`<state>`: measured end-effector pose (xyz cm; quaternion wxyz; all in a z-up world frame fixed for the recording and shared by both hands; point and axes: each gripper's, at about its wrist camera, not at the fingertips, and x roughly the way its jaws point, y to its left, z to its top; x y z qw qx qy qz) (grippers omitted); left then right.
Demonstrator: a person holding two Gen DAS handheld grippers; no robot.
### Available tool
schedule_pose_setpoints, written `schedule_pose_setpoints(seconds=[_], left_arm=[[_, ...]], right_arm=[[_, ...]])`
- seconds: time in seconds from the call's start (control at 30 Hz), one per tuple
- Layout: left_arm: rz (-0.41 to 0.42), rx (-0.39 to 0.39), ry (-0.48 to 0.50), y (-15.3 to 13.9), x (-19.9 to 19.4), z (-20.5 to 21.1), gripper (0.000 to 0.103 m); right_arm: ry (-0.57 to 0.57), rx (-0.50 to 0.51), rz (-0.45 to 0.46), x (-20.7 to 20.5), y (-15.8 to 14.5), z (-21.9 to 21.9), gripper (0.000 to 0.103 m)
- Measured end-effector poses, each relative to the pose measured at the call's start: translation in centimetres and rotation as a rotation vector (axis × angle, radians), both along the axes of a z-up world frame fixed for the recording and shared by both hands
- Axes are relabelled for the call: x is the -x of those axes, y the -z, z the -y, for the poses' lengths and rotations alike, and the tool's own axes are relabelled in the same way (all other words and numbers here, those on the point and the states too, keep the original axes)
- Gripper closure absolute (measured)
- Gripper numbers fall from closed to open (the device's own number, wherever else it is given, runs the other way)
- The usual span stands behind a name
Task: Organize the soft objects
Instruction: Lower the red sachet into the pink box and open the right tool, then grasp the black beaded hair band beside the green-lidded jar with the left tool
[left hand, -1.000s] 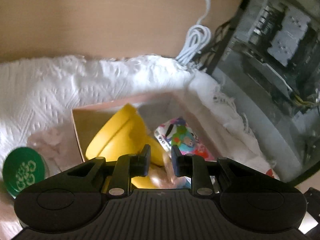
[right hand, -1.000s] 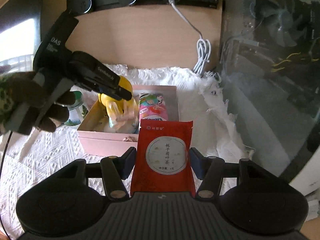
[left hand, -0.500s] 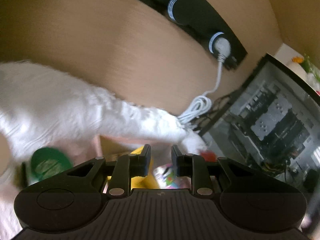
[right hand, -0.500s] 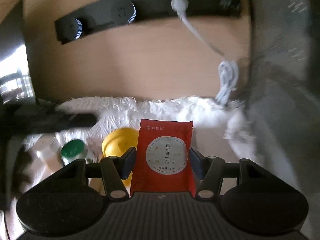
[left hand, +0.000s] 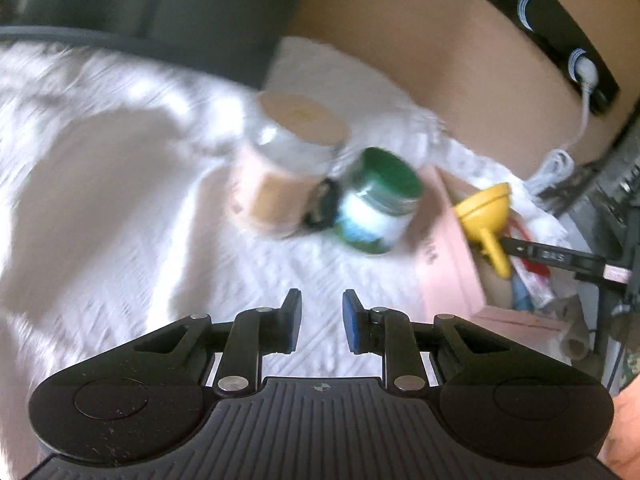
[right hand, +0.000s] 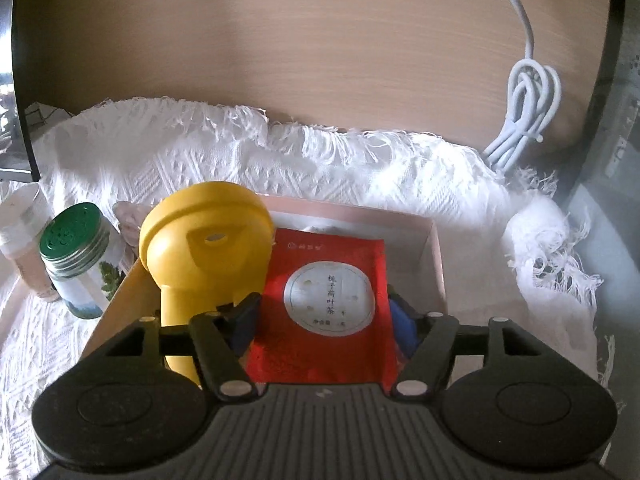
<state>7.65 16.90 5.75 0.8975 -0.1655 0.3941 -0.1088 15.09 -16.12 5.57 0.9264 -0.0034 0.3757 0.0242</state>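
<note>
A red tea packet (right hand: 328,280) lies tilted inside the pink box (right hand: 434,248), beside a yellow funnel (right hand: 208,248). My right gripper (right hand: 322,304) reaches into the box with its jaws opening; the packet is between them, and the blue pads stand at its edges without pinching it. In the left wrist view my left gripper (left hand: 322,312) hovers over the white cloth (left hand: 120,220), left of the pink box (left hand: 444,264). A narrow gap shows between its pads, with nothing in it. The yellow funnel (left hand: 486,208) and a colourful packet show inside the box.
A green-lidded jar (left hand: 376,204) and a beige-lidded jar (left hand: 288,160) stand on the cloth just left of the box. A coiled white cable (right hand: 524,116) lies at the back right. A black power strip (left hand: 560,40) is on the wooden wall, and a glass-sided computer case stands to the right.
The right gripper came down into the box with the red packet and its jaws have spread. The left gripper swung out of the box to the left, over the cloth.
</note>
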Motion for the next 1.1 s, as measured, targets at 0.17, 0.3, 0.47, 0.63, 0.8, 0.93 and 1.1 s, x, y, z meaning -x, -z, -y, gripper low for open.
schedule_pose_setpoints(seconds=[0.17, 0.3, 0.47, 0.63, 0.8, 0.93, 1.1], left_arm=[[-0.03, -0.108, -0.005, 1.1, 0.4, 0.0, 0.079], [-0.046, -0.123, 0.02, 2.6, 0.7, 0.5, 0.079], [-0.033, -0.144, 0.044, 3.4, 0.7, 1.2, 0.078], [0.006, -0.09, 0.039, 3.9, 1.5, 0.4, 0.078], [-0.009, -0.07, 0.043, 3.5, 0.5, 0.7, 0.08], [0.058, -0.017, 0.018, 2.8, -1.4, 1.3, 0.08], [0.169, -0.072, 0.043, 0.9, -3.7, 2.9, 0.08]], right_arm=[[0.002, -0.056, -0.006, 0.9, -0.8, 0.7, 0.027], [-0.025, -0.011, 0.063, 3.8, -3.7, 0.0, 0.022], [-0.057, 0.064, 0.116, 6.3, -6.7, -1.4, 0.021], [-0.112, 0.038, 0.134, 7.7, -7.9, -3.5, 0.021], [-0.184, 0.042, 0.134, 8.4, -7.6, -6.7, 0.021], [-0.222, 0.049, 0.123, 9.4, -6.6, -8.4, 0.021], [-0.21, 0.04, 0.075, 10.6, -4.6, -9.1, 0.021]])
